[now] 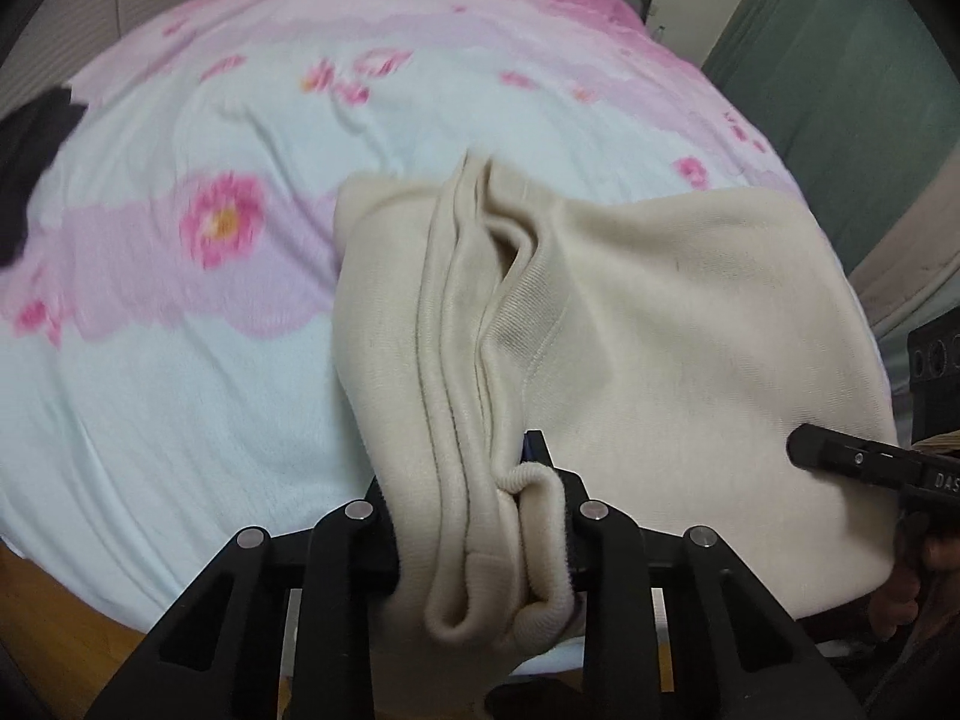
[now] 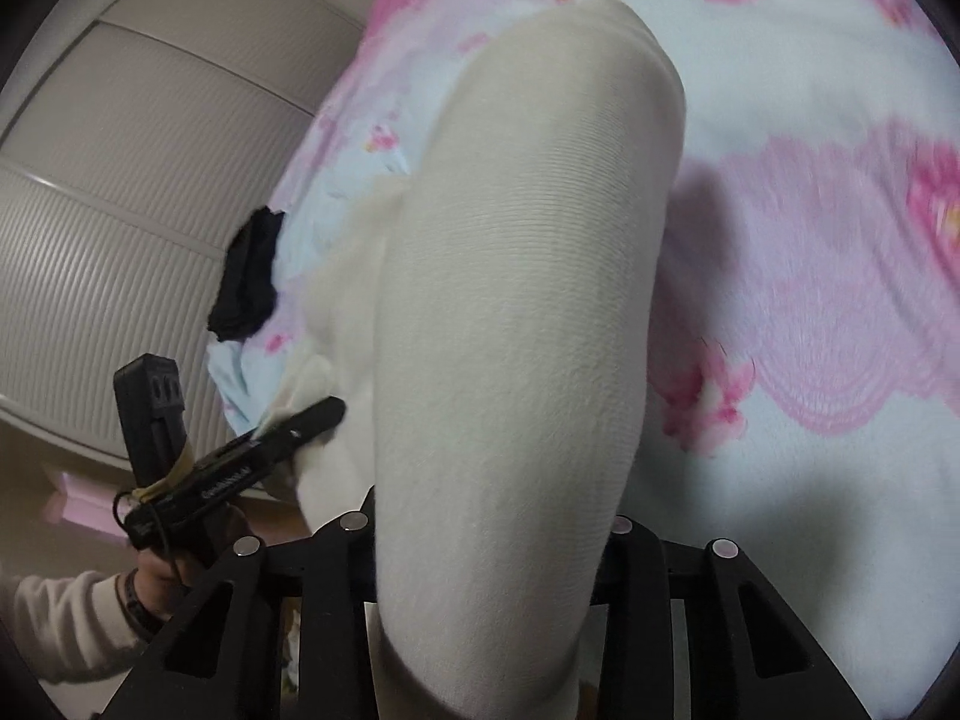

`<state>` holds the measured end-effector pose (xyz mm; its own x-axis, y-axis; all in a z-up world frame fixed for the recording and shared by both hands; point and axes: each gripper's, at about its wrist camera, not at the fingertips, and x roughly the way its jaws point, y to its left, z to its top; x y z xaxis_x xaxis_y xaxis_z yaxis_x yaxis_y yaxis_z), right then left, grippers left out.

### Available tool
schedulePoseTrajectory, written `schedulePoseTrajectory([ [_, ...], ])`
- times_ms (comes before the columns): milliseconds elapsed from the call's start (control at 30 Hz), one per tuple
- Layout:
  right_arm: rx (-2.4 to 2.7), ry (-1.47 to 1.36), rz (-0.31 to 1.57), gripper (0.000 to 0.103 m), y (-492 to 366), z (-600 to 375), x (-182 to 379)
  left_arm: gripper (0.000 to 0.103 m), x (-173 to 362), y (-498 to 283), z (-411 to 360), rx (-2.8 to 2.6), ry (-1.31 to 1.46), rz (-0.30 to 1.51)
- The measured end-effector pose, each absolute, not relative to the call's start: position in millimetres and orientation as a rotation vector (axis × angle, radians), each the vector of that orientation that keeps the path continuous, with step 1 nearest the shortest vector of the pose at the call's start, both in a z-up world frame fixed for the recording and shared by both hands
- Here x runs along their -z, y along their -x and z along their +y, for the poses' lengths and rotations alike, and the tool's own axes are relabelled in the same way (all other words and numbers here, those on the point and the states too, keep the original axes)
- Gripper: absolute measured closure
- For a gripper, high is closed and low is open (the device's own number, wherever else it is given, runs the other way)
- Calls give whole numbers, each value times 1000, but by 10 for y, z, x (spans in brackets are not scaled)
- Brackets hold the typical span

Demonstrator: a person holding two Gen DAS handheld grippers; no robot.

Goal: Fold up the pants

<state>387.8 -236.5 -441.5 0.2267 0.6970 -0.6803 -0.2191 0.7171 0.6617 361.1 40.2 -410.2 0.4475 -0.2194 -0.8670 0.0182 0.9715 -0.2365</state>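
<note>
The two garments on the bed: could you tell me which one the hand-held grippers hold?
The cream pants; the black garment lies untouched at the bedspread's edge.

We are looking at a bed under a pink floral sheet, a ribbed beige wardrobe standing beside it, a green curtain hanging beyond.

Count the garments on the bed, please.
2: cream pants gripped by the left gripper and right gripper; a dark garment at the bed's edge. Others may be hidden.
</note>
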Motion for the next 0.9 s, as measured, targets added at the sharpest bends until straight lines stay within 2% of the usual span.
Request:
schedulePoseTrajectory([
  [267,-692,-419,1083,67,-4003,-2253,3489,74,3284,-3827,583,174,215,1045],
  [433,-705,-376,1008,67,-4238,-1836,2957,74,2835,-4138,1154,178,228,972],
  [600,-747,-357,935,67,-4674,-830,2578,74,2426,-4518,2435,156,218,891],
  [900,-878,-413,876,67,-5621,2239,2193,74,1782,-5100,5410,46,85,833],
])
